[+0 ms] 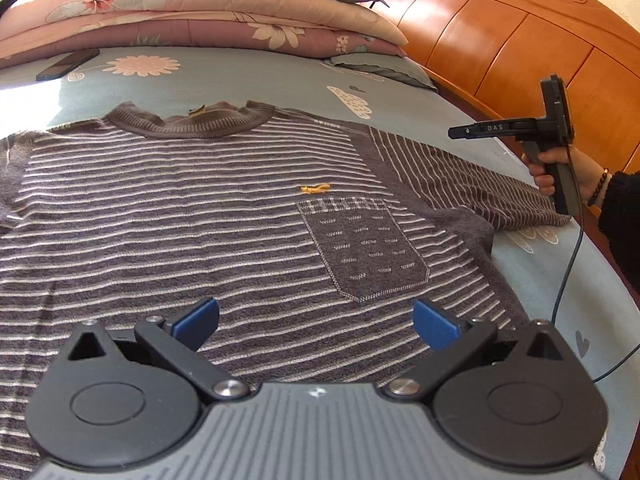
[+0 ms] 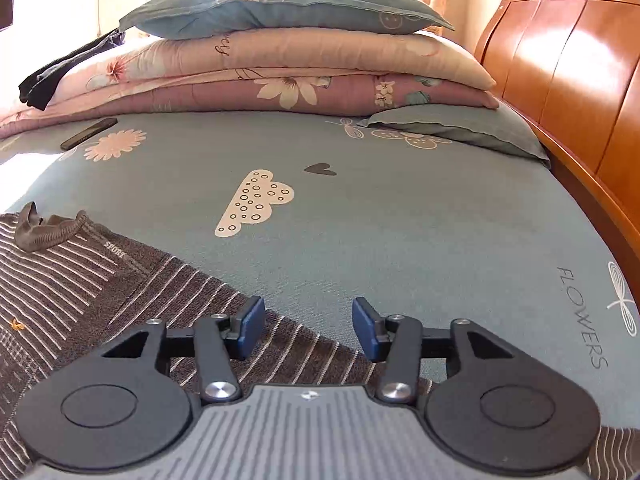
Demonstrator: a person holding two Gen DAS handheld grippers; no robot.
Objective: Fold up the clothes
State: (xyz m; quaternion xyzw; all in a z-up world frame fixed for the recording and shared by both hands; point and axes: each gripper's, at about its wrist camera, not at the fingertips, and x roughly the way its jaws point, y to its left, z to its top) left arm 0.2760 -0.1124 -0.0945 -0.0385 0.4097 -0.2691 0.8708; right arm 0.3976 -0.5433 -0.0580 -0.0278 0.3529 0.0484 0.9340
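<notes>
A grey sweater [image 1: 192,216] with thin white stripes lies face up and spread flat on the bed, collar [image 1: 192,120] toward the pillows, chest pocket [image 1: 364,248] on its right half. My left gripper [image 1: 316,322] hovers open over the sweater's lower body, nothing between its blue pads. The sweater's right sleeve [image 1: 472,184] stretches out sideways to the bed's edge. In the right wrist view my right gripper [image 2: 308,328] is open just above that sleeve [image 2: 208,308], empty. The left wrist view shows the right gripper [image 1: 456,133] held by a hand [image 1: 560,168] over the sleeve's end.
Folded quilts [image 2: 280,76] and pillows [image 2: 280,4] are stacked at the far side of the blue patterned sheet [image 2: 400,216]. A dark phone [image 1: 68,65] lies near them. A wooden headboard [image 1: 520,40] runs along the right. A cable [image 1: 568,272] hangs from the right gripper.
</notes>
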